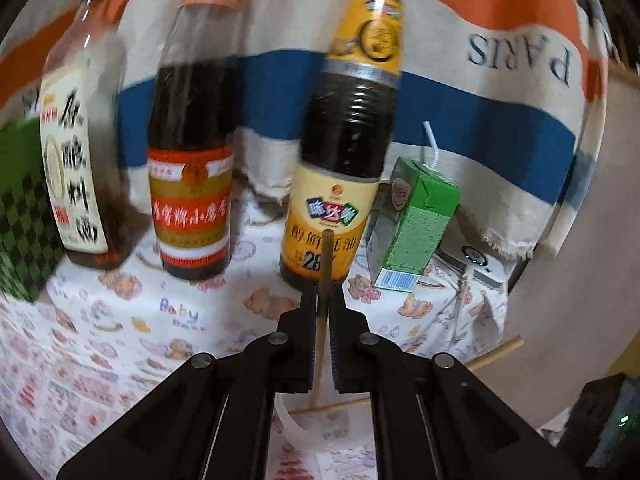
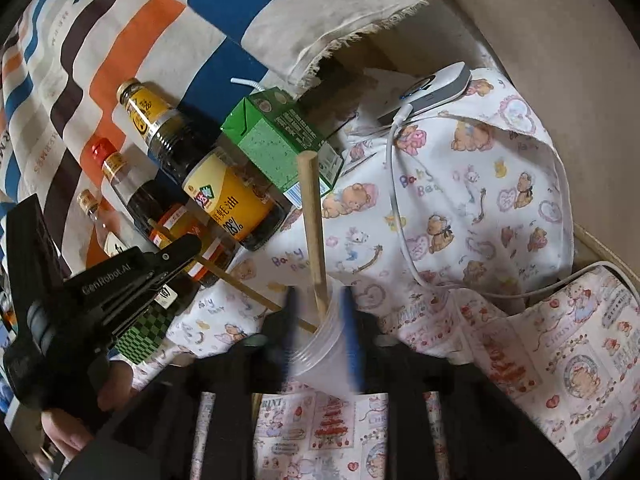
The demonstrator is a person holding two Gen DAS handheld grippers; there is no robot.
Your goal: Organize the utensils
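While tilted, plastic cup (image 2: 320,344) holds one chopstick (image 2: 314,232).

Chopstick (image 2: 313,224) in cup (image 2: 324,356), bottles (image 2: 224,196) behind.

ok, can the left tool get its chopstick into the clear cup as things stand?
Probably yes. The left tool is shut on a thin chopstick whose far end is already by the cup rim. Only one thicker chopstick stands inside, and the right tool flanks the cup's sides.
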